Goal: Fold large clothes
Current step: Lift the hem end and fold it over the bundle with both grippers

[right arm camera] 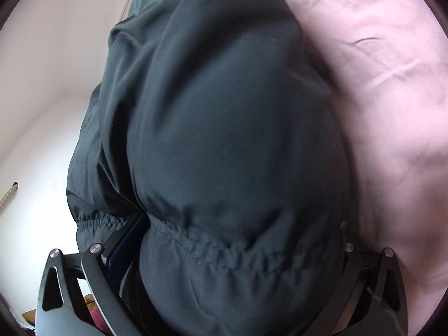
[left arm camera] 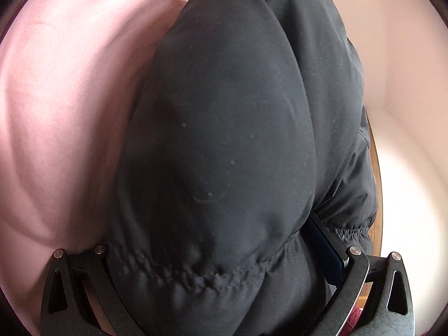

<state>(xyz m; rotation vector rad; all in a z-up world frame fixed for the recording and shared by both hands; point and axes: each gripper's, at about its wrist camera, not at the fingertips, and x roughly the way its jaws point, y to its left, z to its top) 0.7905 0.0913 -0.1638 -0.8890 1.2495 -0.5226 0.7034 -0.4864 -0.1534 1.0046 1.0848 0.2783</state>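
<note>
Pink bedding (left arm camera: 56, 112), black jacket (left arm camera: 224, 140) lengthwise (upward).

In the left wrist view the jacket (left arm camera: 224, 140) fills the middle, with the sheet (left arm camera: 70, 112) on its left and the wall (left arm camera: 406, 84) at the right. In the right wrist view the jacket (right arm camera: 224, 140) has the sheet (right arm camera: 392, 84) on its right.

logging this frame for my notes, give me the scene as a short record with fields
garment: dark puffy jacket, elastic gathered hem nearest both cameras
surface: pink bedding beneath and beside it
left gripper: jaws wide, jacket bulging between them; grip unclear
right gripper: jaws wide, jacket filling the gap
background: pale wall
fold state: bunched, not flat
</note>
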